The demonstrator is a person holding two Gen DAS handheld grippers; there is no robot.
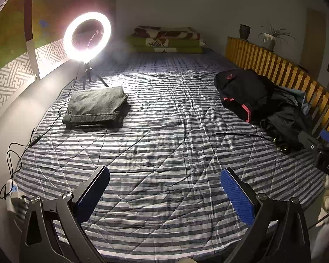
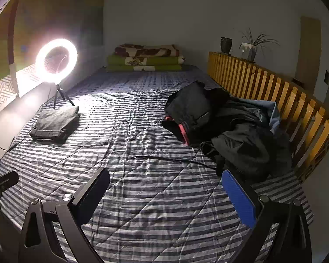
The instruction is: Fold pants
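Left gripper [image 1: 164,194]: jaws spread wide over the bed, nothing between them; black angular arms with ribbed blue pads [image 1: 236,196].
Right gripper [image 2: 165,194]: likewise wide open and empty, tilted down toward the quilt; its blue pad [image 2: 239,199] sits just short of the dark clothing.
Folded pants [image 1: 96,106]: dark grey, corded weave, squared into a thick rectangle with a button at the near corner; lying flat on the left side of the bed, just in front of the ring light's tripod.
Unfolded clothes pile [image 2: 234,129]: limp, crumpled black fabrics heaped on the right side, against the slatted rail; one black piece with pink-red trim [image 2: 183,131] lies at the pile's left edge, and a bit of blue-grey cloth shows at the back.
Quilt [image 1: 164,135]: blue-grey and white stripes, diamond stitching, lightly wrinkled; it covers the whole bed.
Open room: the broad middle strip of quilt between folded pants and pile is bare apart from a thin black cord [image 2: 164,159] running out from the pile.
Edges: wooden slat rail [image 2: 274,89] along the right; a pale smooth ledge on the left carrying cables.
Ring light [image 1: 87,36]: glowing circle on a small black tripod at the left edge.
Far end: stacked folded blankets [image 1: 166,40], green and brown-patterned.
Rail top: a dark vase [image 2: 226,45] and a white pot holding a spiky plant [image 2: 250,48].
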